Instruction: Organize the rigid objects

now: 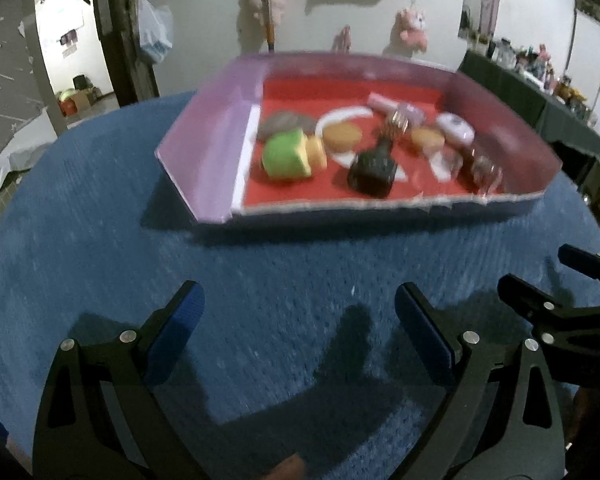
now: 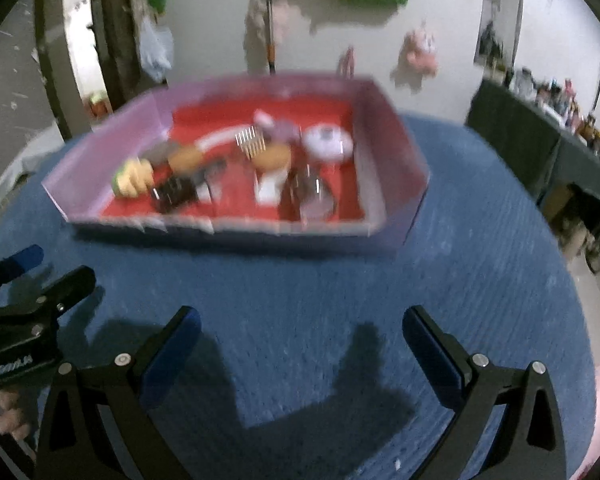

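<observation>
A shallow pink-walled box with a red floor (image 1: 216, 148) (image 2: 396, 148) stands on the blue cloth. It holds several small objects: a green and yellow block (image 1: 288, 156) (image 2: 134, 178), a black bottle (image 1: 374, 170) (image 2: 176, 194), two tan round pieces (image 1: 342, 136), a white round piece (image 1: 456, 128) (image 2: 328, 140) and clear glass items (image 1: 484, 168) (image 2: 312, 196). My left gripper (image 1: 300, 308) is open and empty above the cloth, short of the box. My right gripper (image 2: 302, 328) is open and empty too. Each gripper shows at the edge of the other's view.
The blue cloth (image 1: 260, 280) covers a round table. A dark table with clutter (image 1: 540, 92) stands to the right. Soft toys hang on the far wall (image 1: 412, 28). A doorway (image 1: 72, 60) is at the left.
</observation>
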A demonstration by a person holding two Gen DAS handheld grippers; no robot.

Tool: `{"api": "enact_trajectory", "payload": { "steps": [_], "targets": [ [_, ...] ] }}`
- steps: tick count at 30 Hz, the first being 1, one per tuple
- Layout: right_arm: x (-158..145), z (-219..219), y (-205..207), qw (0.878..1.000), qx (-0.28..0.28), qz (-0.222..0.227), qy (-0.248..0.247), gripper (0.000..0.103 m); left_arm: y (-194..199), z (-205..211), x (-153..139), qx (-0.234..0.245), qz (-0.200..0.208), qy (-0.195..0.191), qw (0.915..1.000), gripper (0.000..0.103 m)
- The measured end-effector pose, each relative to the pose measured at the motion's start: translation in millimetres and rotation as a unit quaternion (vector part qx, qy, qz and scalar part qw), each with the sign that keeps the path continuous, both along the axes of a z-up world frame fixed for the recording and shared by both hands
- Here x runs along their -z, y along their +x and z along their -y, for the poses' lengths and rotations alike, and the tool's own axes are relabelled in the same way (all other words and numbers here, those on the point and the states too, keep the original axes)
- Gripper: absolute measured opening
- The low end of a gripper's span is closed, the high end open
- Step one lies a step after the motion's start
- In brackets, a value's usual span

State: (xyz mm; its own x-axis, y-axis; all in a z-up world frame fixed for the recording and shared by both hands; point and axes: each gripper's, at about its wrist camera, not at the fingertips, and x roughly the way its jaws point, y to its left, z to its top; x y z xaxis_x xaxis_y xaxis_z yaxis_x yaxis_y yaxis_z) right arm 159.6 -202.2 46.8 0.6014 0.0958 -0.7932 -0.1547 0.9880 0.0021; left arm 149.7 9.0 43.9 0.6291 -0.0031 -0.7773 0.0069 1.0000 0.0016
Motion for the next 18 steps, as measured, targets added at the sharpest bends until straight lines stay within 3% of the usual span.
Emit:
{"api": "enact_trajectory", "payload": {
  "steps": [4,10,18],
  "targets": [
    [14,4,1,0.999,0.018,-0.026,-0.006,0.103,-1,1,12,-0.015,-0.019,0.013,0.9996,0.098],
    [15,11,2,0.999,0.036,-0.029,-0.005,0.103,0,-5,15,-0.028,-0.026,0.005,0.9993,0.103],
    [15,10,3,0.999,0.036,-0.029,-0.009,0.103,5,-7,15,-0.024,-0.029,-0.001,0.9993,0.103]
  ]
}}
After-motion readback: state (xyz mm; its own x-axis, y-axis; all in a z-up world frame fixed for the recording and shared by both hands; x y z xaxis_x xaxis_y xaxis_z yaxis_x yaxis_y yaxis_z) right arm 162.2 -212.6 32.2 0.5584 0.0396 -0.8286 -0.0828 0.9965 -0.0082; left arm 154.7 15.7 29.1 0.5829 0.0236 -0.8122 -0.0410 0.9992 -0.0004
